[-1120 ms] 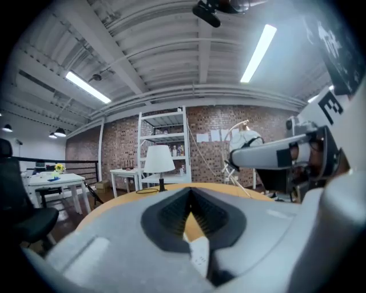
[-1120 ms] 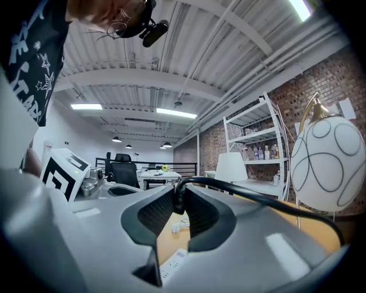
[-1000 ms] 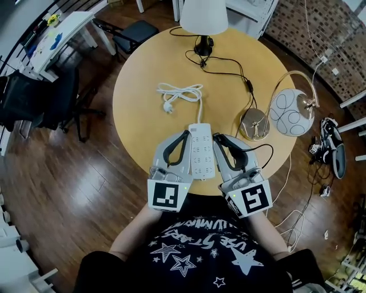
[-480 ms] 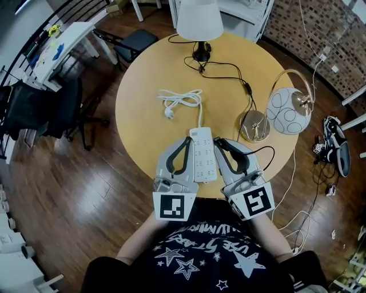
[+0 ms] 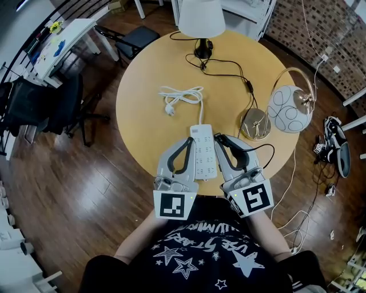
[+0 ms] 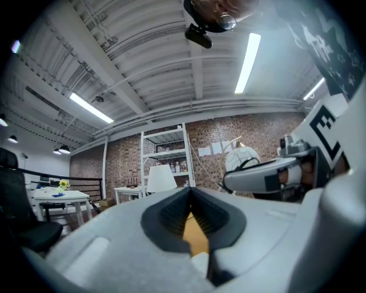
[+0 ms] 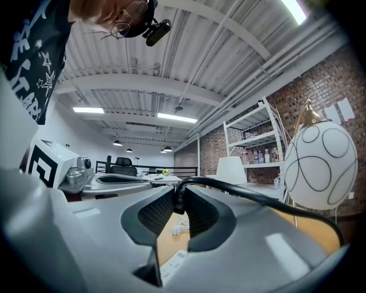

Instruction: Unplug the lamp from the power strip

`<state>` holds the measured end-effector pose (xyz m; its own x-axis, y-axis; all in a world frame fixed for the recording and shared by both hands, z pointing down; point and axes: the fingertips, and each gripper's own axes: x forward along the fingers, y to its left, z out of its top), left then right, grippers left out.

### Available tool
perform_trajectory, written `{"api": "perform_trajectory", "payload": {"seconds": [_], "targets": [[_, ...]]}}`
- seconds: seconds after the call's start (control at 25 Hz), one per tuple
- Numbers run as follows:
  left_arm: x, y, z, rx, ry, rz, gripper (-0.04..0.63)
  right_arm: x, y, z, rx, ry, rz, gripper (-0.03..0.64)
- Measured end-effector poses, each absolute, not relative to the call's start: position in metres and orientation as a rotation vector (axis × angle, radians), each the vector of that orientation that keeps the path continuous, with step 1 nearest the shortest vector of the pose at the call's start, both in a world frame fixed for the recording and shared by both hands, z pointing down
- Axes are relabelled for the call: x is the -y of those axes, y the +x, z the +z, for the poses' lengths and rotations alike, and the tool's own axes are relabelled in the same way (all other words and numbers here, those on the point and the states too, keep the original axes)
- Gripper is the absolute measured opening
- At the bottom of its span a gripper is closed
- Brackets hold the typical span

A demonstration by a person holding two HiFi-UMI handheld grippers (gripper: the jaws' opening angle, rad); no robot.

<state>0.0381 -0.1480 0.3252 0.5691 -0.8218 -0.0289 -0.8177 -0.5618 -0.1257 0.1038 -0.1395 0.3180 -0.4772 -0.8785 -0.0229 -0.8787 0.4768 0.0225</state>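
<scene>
The black plug [image 7: 179,201] is pinched at the very tips of the right gripper [image 5: 219,139], just beside the right edge of the white power strip [image 5: 204,151]. The strip lies near the front rim of the round table [image 5: 148,109]. The left gripper [image 5: 187,139] is pressed together on nothing and lies along the strip's left edge.

The pull is best made straight up out of the socket – not sideways, which would drag the light strip along. The closed left gripper could be pressed onto the strip to hold it down (contact cannot be confirmed from above).

The pinch itself is shown only in the right gripper view, where the ribbed pads clamp the plug and its cord [image 7: 257,197] trails off to the right. The layout is given only by the head view – the globe lamp [image 5: 290,111] to the right and the white-shaded lamp [image 5: 201,17] at the far edge. No view shows whether the prongs are already clear of the socket.
</scene>
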Motion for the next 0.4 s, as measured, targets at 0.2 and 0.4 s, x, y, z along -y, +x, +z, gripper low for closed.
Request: {"api": "perform_trajectory", "payload": {"seconds": [0.2, 0.4], "targets": [[0.1472, 0.0367, 0.3269, -1.406, -2.672, -0.06, 0.004, 0.1399, 0.1009, 0.3213, -2.696, -1.607, 0.035, 0.064], [0.1471, 0.0368, 0.33, -1.4, -2.665, -0.072, 0.005, 0.1413, 0.1032, 0.3254, -2.7, -1.617, 0.036, 0.064]]}}
